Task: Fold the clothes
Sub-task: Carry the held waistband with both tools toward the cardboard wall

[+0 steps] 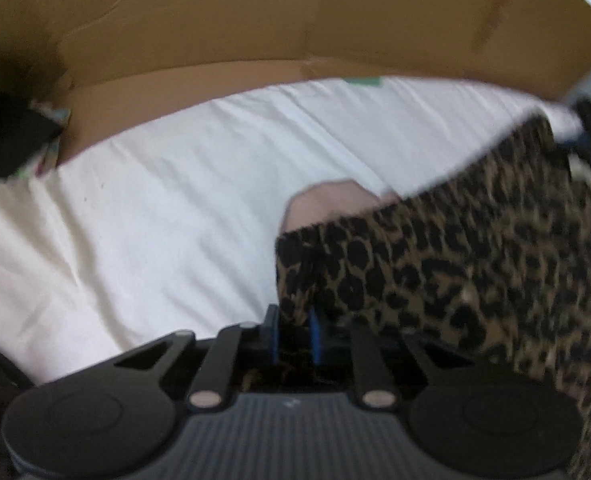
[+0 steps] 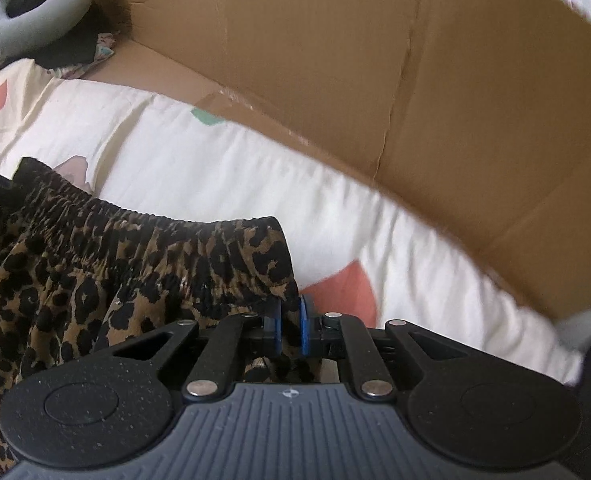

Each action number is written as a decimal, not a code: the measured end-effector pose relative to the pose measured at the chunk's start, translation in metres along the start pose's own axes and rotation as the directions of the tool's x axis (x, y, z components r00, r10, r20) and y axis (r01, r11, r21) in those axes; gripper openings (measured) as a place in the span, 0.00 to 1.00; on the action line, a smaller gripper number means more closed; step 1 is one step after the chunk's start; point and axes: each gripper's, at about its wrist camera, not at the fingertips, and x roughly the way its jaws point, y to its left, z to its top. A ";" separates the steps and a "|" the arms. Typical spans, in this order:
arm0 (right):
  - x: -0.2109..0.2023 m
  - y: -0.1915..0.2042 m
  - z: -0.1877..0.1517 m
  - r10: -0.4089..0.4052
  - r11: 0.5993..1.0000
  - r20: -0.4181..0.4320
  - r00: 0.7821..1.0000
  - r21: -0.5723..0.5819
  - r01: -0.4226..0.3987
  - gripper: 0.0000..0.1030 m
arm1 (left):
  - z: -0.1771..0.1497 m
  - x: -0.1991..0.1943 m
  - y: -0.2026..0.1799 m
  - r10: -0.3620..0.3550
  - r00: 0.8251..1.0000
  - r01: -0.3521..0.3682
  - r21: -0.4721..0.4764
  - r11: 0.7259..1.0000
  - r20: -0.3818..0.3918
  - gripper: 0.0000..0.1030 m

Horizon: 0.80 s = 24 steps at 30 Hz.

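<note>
The left gripper [image 1: 295,332] pinches one corner of the leopard-print garment [image 1: 455,272] at its stretchy waistband. The right gripper [image 2: 291,326] pinches the other corner, so the cloth hangs between them over the white bedding [image 1: 155,200]. The thin cloth could slip out if one side pulls harder. It could also brush the cardboard box [image 2: 415,80] close behind. Its lower part is cut off, and the left view is blurry.
</note>
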 end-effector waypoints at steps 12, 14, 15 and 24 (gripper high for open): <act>-0.023 0.014 0.018 -0.091 0.993 0.100 0.991 -0.060 0.098 0.06 | 0.010 -0.021 -0.009 0.123 0.987 -0.128 0.037 0.991 0.107 0.13; -0.026 0.015 0.024 -0.107 0.991 0.117 0.987 -0.064 0.115 0.06 | 0.015 -0.026 -0.008 0.138 0.982 -0.143 0.034 0.989 0.128 0.13; -0.027 0.016 0.028 -0.114 0.990 0.125 0.986 -0.067 0.123 0.06 | 0.018 -0.029 -0.008 0.146 0.980 -0.151 0.033 0.988 0.138 0.13; -0.032 0.013 0.068 -0.186 0.976 0.173 0.967 -0.085 0.202 0.06 | 0.049 -0.040 -0.002 0.196 0.957 -0.198 -0.013 0.980 0.214 0.13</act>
